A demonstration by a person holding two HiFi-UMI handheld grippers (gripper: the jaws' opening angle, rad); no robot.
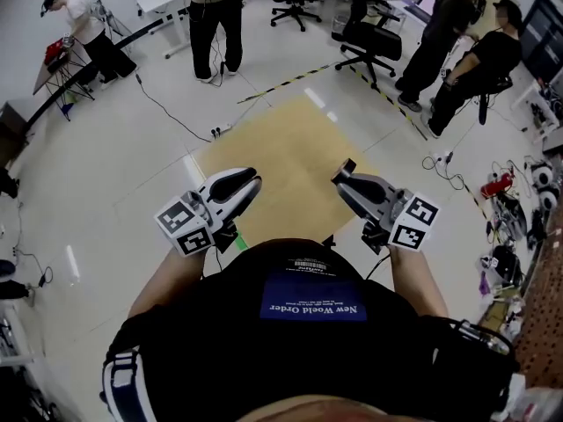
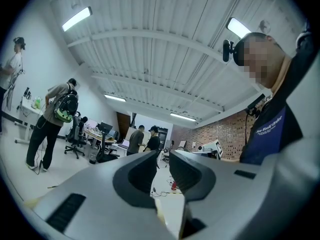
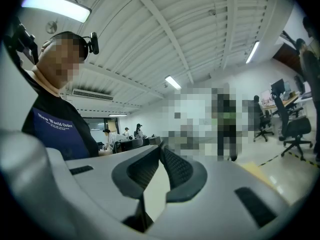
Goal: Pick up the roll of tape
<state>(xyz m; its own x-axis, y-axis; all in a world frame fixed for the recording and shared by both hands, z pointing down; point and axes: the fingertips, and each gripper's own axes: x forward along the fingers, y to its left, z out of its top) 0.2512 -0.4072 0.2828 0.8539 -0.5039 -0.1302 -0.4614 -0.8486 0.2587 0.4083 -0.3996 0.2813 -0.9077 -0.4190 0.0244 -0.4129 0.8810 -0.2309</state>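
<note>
No roll of tape shows in any view. I hold both grippers at waist height above the floor, pointing forward and roughly level. My left gripper (image 1: 253, 179) (image 2: 164, 154) has its jaws a narrow gap apart with nothing between them. Over to the right, the tips of my right gripper (image 1: 345, 170) (image 3: 160, 147) touch each other, and it holds nothing. Each gripper's marker cube sits near my hands. My own dark shirt fills the bottom of the head view.
A yellow floor mat (image 1: 290, 161) lies just ahead of the grippers. Black office chairs (image 1: 369, 38) and several people stand at the far side. A cable and power strip (image 1: 220, 131) cross the floor. Cluttered gear (image 1: 510, 236) lines the right edge.
</note>
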